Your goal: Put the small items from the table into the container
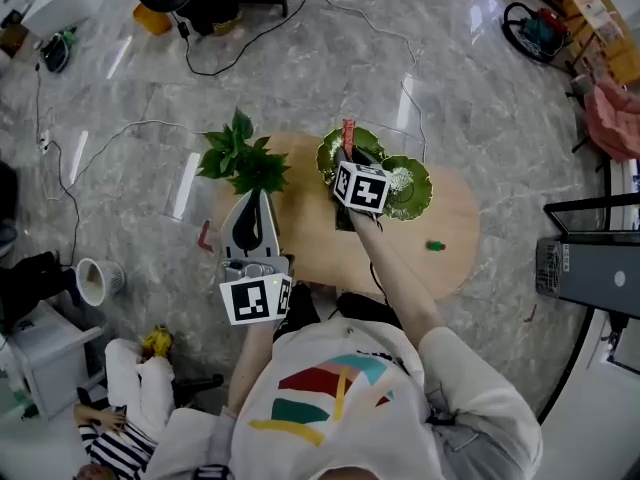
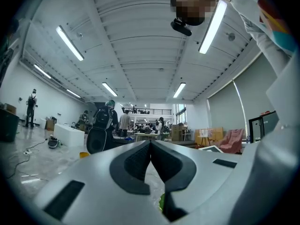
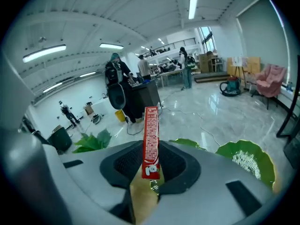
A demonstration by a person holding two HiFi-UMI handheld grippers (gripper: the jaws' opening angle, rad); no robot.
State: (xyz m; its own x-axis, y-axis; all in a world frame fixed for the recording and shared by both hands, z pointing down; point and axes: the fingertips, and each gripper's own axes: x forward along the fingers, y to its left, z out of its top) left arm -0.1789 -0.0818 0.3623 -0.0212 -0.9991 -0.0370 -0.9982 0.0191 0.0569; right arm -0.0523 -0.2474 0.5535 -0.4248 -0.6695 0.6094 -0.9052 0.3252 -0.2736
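Packet (image 3: 151, 139), red, clamped in right gripper (image 3: 152, 153); long axis along jaws.

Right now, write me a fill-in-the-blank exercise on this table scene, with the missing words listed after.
The right gripper has its jaws shut on a slim ____ packet.
The left gripper has its jaws shut, and they hold ____.
A small ____ item lies loose on the table, apart from the leaf-shaped dishes.
Missing words: red; nothing; green.
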